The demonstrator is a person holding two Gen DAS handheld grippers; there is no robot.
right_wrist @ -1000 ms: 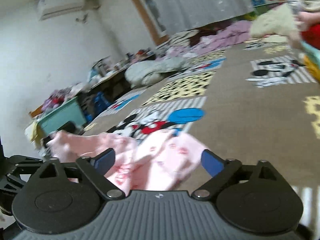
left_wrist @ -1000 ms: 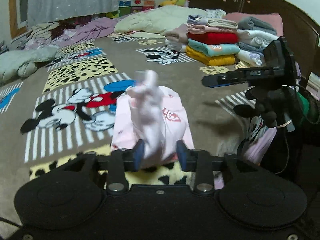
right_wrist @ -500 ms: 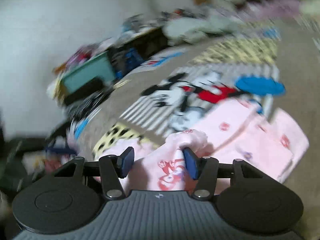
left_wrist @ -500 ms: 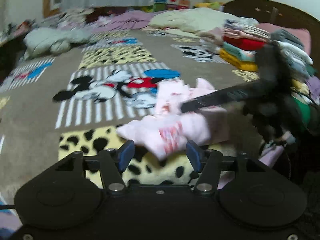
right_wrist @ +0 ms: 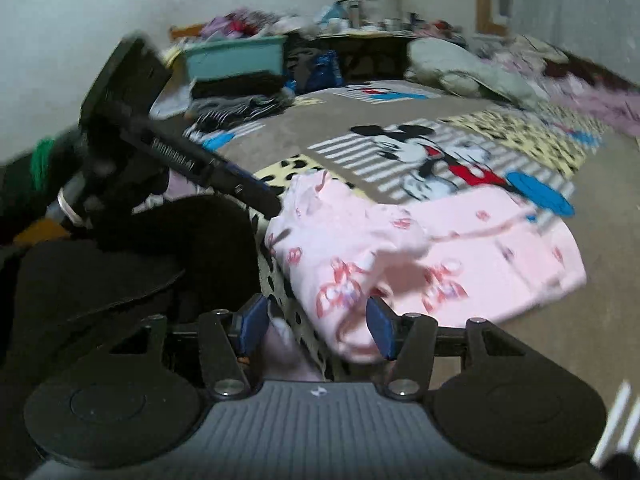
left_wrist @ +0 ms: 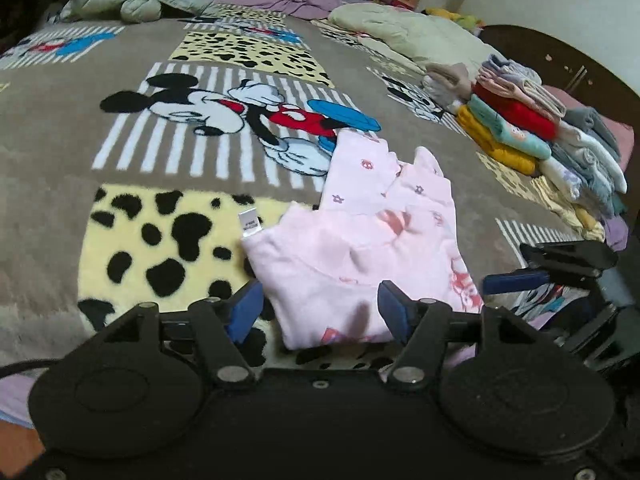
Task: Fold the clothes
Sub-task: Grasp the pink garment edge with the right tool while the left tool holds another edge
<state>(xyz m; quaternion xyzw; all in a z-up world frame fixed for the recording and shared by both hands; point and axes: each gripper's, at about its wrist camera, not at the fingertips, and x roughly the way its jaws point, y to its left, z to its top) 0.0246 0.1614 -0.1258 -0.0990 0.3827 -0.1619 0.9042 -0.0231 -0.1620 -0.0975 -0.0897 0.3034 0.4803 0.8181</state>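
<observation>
The pink garment [left_wrist: 372, 248] lies half-folded on the blanket [left_wrist: 120, 152], near the folded stack [left_wrist: 536, 136]. Both my left tongs [left_wrist: 320, 314] and right tongs [right_wrist: 316, 326] gape empty; I'd pinch both near corners evenly, then fold away.

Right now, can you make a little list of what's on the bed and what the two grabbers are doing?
surface: cartoon mouse blanket
garment: pink top, partly folded, lying flat
left gripper: open, over the garment's near edge
right gripper: open, garment edge between its fingers
folded pile: stacked at the far right
tag: white label sticking out
</observation>
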